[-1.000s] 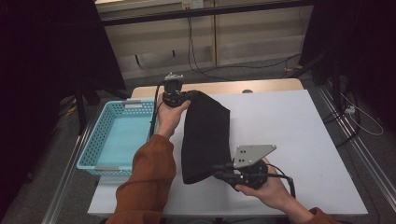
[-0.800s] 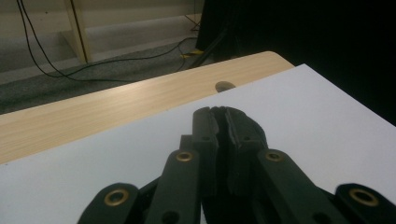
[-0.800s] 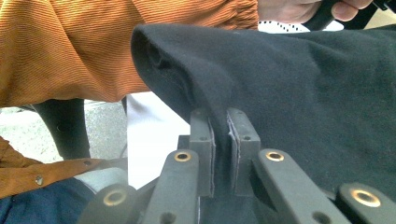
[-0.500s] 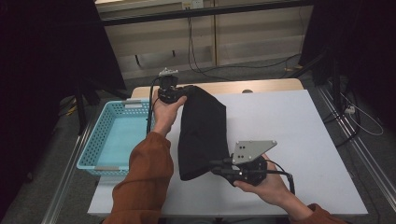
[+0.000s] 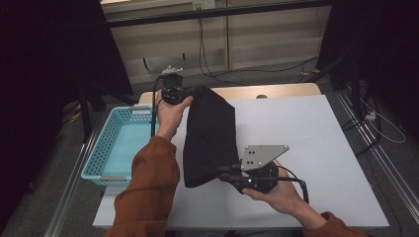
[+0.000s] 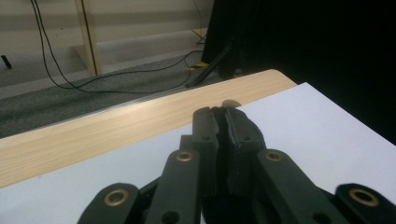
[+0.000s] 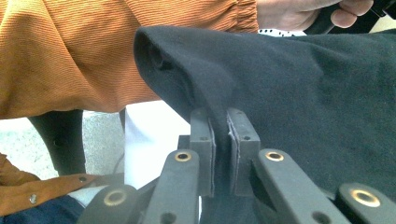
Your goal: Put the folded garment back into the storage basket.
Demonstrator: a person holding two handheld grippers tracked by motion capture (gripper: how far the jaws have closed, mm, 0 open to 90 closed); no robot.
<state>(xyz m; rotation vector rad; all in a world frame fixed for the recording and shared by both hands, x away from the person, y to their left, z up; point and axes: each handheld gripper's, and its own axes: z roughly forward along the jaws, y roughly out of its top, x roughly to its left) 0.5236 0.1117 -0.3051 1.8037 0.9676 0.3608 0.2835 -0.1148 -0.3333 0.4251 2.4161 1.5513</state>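
A black cloth [image 5: 210,133] hangs stretched between my two grippers over the white table [image 5: 316,143]. My left gripper [image 5: 187,94] holds its far end near the table's back edge, its jaws pressed together on a thin fold of the fabric [image 6: 223,135]. My right gripper [image 5: 223,174] grips the near end, toward the front of the table. In the right gripper view the jaws [image 7: 219,126] are shut on a pinch of the cloth [image 7: 303,84], which bulges up and away from them.
A light blue basket [image 5: 96,148] stands off the table's left side. A wooden strip [image 5: 276,91] runs along the far edge. The orange sleeve [image 5: 148,182] lies beside the cloth. Cables trail on the floor beyond.
The left gripper has shifted a little to the left along the far edge, taking the cloth's top with it. The right gripper has barely moved.
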